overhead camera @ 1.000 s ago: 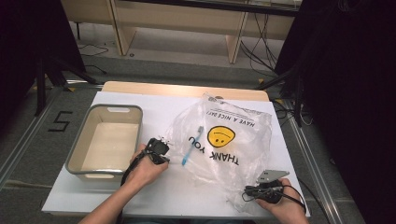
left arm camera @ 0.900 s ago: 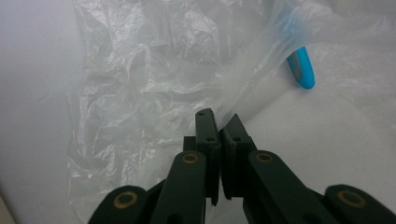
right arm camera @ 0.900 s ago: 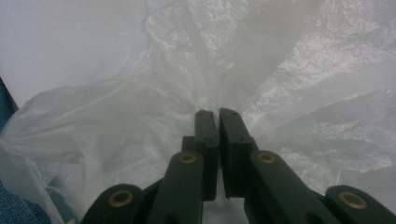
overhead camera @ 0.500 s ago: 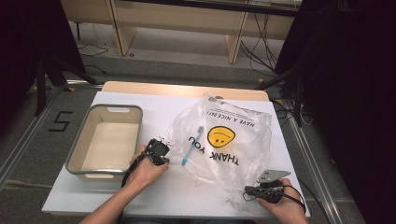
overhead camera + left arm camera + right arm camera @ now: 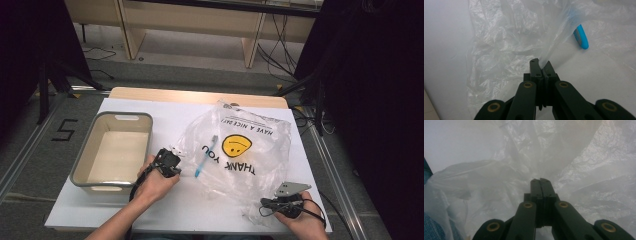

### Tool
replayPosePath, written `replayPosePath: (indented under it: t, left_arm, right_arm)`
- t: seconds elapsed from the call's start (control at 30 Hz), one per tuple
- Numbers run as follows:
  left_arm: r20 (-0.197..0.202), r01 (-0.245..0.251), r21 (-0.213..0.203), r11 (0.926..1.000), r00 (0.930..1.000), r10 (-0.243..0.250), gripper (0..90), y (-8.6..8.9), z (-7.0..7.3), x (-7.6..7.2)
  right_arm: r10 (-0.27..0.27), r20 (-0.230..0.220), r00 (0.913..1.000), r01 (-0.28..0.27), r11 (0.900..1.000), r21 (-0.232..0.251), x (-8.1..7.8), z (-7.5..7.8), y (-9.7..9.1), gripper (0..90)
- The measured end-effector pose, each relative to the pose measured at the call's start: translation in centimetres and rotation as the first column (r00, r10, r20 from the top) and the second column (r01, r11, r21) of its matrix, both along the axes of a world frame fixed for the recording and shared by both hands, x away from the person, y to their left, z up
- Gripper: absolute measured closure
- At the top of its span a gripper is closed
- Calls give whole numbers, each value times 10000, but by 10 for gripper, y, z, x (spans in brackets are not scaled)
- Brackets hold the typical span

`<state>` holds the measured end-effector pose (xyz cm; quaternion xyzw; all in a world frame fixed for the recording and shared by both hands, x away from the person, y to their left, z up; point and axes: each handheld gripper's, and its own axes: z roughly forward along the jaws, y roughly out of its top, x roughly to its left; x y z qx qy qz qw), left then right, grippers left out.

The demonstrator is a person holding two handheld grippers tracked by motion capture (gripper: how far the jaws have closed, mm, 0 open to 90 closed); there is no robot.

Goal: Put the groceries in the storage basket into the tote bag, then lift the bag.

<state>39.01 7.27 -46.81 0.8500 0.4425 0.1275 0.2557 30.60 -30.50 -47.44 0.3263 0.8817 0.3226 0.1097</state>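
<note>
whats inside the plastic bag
A blue toothbrush shows through the clear bag. The crumpled folds near the right gripper hide whatever else might be there.

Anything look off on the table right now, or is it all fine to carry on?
Nothing damaged or spilled. The plastic bag lies crumpled with its print upside down from this side; the toothbrush lies inside it, not in the bin.

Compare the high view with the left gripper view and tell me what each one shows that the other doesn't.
High view alone: the grey bin, the bag's smiley print, the right gripper at the bag's near corner, and both hands. Left gripper view alone: the left gripper with jaws shut on a pulled-up fold of film. Shared: the clear plastic bag on the white table, and the blue toothbrush inside the bag.
</note>
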Motion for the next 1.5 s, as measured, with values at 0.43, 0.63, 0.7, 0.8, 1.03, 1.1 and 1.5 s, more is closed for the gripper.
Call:
replayPosePath:
  t: [0.43, 0.63, 0.7, 0.8, 1.03, 1.1, 1.5]
  left_arm:
    - [330, 102, -37, 9999, 9994, -101, 894, 3, 4, -3]
    - [323, 129, 5, 9999, 9994, -129, 894, 3, 4, -3]
    - [334, 145, 9, 9999, 9993, -146, 893, 4, 3, -3]
    - [327, 124, -31, 9999, 9994, -123, 893, 3, 4, -3]
    - [414, 207, -147, 9997, 9989, -201, 894, 3, 4, -5]
    - [441, 222, -210, 9995, 9988, -212, 893, 4, 4, -5]
    - [579, 185, -279, 9994, 9982, -168, 893, 5, 8, -5]
  right_arm:
    - [-151, 342, 9993, 135, 9988, 473, -1, 8, -3, 900]
    - [-158, 313, 9994, 144, 9990, 435, -1, 7, -4, 900]
    - [-146, 272, 9995, 135, 9992, 384, 0, 7, -4, 900]
    - [-149, 259, 9996, 140, 9993, 351, 0, 6, -4, 900]
    - [-246, 287, 9993, 232, 9986, 478, 1, 10, -5, 900]
    - [-233, 316, 9992, 218, 9987, 452, 2, 10, -4, 900]
    - [-394, 464, 9981, 364, 9973, 641, 0, 12, -8, 900]
